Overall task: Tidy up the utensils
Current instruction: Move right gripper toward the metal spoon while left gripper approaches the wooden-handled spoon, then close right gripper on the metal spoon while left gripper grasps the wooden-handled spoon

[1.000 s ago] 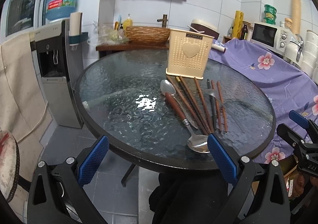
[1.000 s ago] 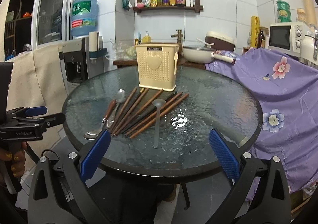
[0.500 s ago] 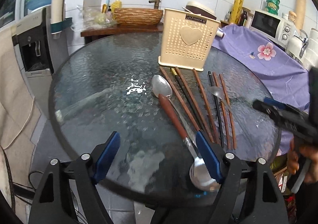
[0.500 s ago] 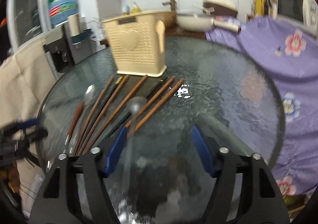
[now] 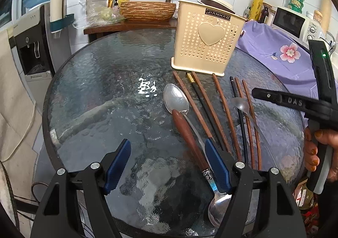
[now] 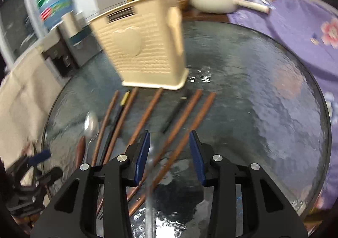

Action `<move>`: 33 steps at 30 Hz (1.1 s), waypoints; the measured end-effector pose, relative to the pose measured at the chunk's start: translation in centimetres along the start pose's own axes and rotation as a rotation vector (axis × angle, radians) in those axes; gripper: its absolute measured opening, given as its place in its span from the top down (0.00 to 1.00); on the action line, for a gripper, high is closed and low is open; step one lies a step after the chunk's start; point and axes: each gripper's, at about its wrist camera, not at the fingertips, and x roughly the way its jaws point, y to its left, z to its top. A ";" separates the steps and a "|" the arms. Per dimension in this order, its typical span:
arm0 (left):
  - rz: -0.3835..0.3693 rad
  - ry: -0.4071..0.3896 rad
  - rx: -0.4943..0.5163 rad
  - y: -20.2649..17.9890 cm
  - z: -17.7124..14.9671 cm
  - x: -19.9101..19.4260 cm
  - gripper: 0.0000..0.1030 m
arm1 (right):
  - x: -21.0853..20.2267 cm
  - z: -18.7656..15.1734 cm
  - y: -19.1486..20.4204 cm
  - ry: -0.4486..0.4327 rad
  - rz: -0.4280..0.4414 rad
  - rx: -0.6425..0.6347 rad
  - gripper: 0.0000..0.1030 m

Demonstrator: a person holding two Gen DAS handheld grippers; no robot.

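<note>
Chopsticks (image 6: 145, 117): brown and black sticks fanned flat on glass table (image 6: 264, 94), ahead of and between right gripper (image 6: 170, 157) fingers, jaws half open, empty. Spoons (image 5: 176, 99): steel, one wood-handled, by left gripper (image 5: 169, 164), jaws wide, empty. Holder (image 5: 208, 37): cream, perforated, upright beyond the sticks.

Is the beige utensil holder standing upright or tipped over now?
Upright. The utensil holder stands on its base on the glass table, open top upward. Whether it holds anything, cannot tell.
</note>
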 end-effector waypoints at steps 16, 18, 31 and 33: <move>-0.010 0.025 0.015 -0.5 -0.4 0.6 0.32 | 3.3 -1.3 4.1 0.114 -0.064 -0.225 0.62; -0.006 0.032 0.022 -0.5 -0.4 0.8 0.32 | 3.5 -1.3 4.0 0.117 -0.069 -0.225 0.62; -0.025 0.060 0.009 -1.5 0.7 2.0 0.43 | 2.7 -0.8 3.2 0.088 -0.039 -0.217 0.64; -0.018 0.067 -0.001 -1.5 1.1 2.4 0.50 | 2.2 -1.0 3.2 0.074 -0.038 -0.224 0.64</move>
